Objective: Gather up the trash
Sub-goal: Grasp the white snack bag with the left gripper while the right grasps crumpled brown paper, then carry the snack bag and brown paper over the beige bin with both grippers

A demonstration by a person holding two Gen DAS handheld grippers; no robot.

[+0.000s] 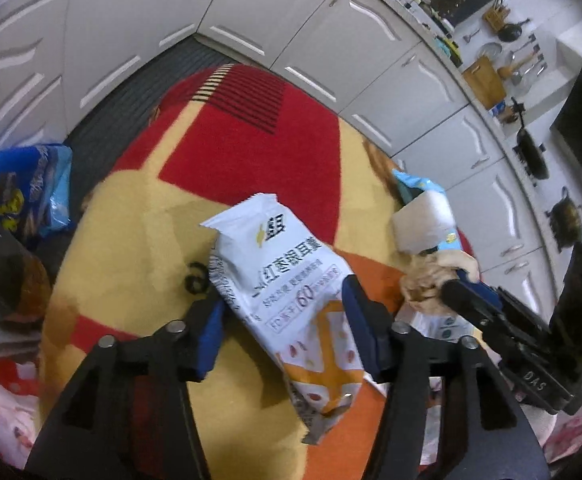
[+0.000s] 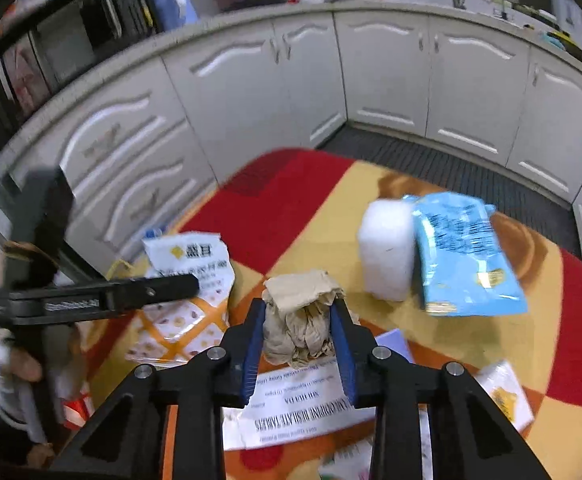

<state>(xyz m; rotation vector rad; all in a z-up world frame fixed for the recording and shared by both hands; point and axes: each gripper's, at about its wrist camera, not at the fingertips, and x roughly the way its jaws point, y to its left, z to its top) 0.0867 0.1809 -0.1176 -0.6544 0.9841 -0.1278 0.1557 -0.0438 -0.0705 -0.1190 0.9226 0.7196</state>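
Right wrist view: right claw point(image 2: 299, 320) clamped one crumpled beige paper wad point(image 2: 301, 312) above the red-and-yellow patterned bench point(image 2: 315, 208). Left claw point(image 1: 283, 320) gripped one white-and-orange snack pouch point(image 1: 287, 280). Still uncollected, apparently: one printed white leaflet point(image 2: 291, 412), one white foam block point(image 2: 387, 248), one light-blue foil packet point(image 2: 463, 256).

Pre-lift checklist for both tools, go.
1. Left tool around the white pouch: ok, pouch sits between the fingers.
2. Left grip closed firm: cannot tell; a gap shows at one pad.
3. Right tool shut on the brown paper wad: ok.
4. Wad free of the printed sheet below: cannot tell.
5. Tools apart: ok, though close.
6. Bin location: cannot tell, none in view.
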